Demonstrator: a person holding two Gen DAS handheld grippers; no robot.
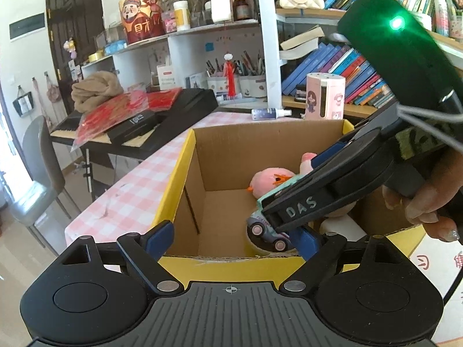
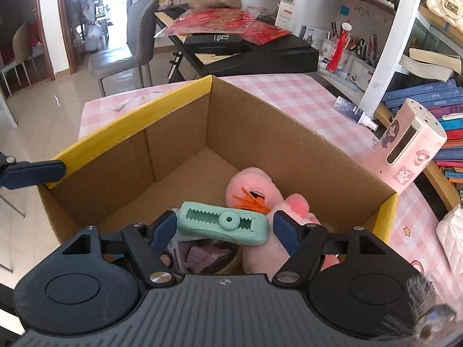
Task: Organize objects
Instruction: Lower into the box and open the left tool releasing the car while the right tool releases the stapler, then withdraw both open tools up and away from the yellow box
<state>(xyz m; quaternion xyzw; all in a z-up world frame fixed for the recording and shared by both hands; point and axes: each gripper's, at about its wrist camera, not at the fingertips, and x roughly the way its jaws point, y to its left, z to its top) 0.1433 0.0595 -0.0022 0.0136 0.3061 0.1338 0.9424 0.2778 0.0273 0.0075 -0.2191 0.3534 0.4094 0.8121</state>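
Note:
An open cardboard box (image 1: pixel 199 156) with yellow outer sides stands on a pink checked table; it also shows in the right wrist view (image 2: pixel 249 121). Inside lie a pink plush duck (image 2: pixel 251 188), also in the left wrist view (image 1: pixel 264 180), and a toy car (image 1: pixel 267 234). My right gripper (image 2: pixel 224 227) hangs over the box with a mint green toy (image 2: pixel 222 225) between its open fingers, the right finger apart from it; whether it rests on something below is unclear. My left gripper (image 1: pixel 231 237) is open and empty at the box's near rim.
A pink cartoon dispenser (image 2: pixel 411 150) and a small spray bottle (image 2: pixel 353 112) stand on the table beyond the box. A keyboard piano (image 2: pixel 249 49) with red packets, a grey chair (image 2: pixel 130 46) and bookshelves (image 1: pixel 341 75) surround the table.

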